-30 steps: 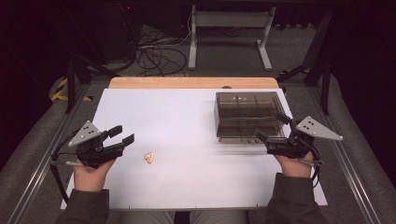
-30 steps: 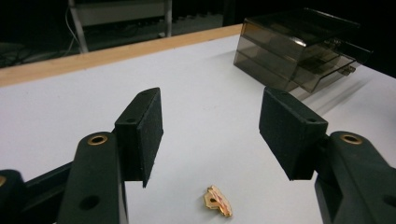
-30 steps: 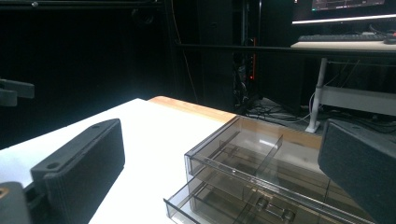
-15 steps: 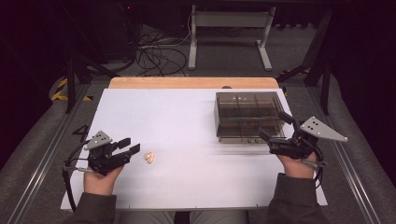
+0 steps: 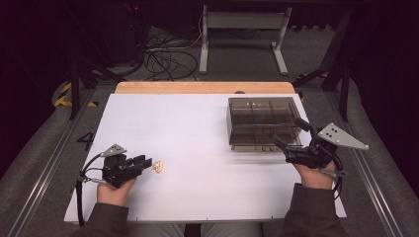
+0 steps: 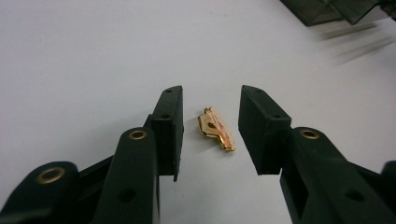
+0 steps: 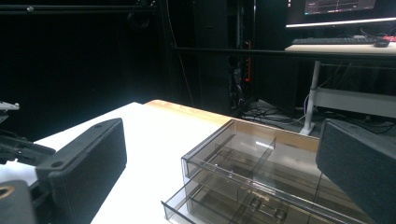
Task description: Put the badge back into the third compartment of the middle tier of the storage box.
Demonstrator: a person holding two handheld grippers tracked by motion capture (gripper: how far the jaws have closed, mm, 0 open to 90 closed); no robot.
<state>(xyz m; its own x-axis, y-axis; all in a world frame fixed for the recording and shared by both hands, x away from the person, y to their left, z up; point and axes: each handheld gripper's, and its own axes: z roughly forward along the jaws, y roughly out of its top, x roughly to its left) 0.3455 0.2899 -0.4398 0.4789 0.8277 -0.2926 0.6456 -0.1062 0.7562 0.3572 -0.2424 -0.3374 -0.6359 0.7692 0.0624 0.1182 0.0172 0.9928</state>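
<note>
A small gold-coloured metal piece (image 5: 158, 167) lies flat on the white table sheet (image 5: 197, 128) at the front left. My left gripper (image 5: 143, 161) is low over the sheet just left of it. In the left gripper view the piece (image 6: 216, 129) sits between the open jaws of the left gripper (image 6: 212, 93), touching neither pad. A smoky clear drawer box (image 5: 262, 121) stands at the right. My right gripper (image 5: 290, 132) is at its front right corner, open and holding nothing. The right gripper (image 7: 222, 126) looks across the box (image 7: 261, 172), whose lower drawer sticks out a little.
A wooden strip (image 5: 202, 87) borders the table's far edge. Beyond it are floor cables (image 5: 163, 54) and a stand's metal legs (image 5: 242, 34). A desk with a monitor (image 7: 341, 7) and a keyboard (image 7: 345, 41) stands far off.
My left gripper has come down and to the right, so its open jaws now straddle the gold piece. The right gripper has only shifted slightly at the box's corner.
</note>
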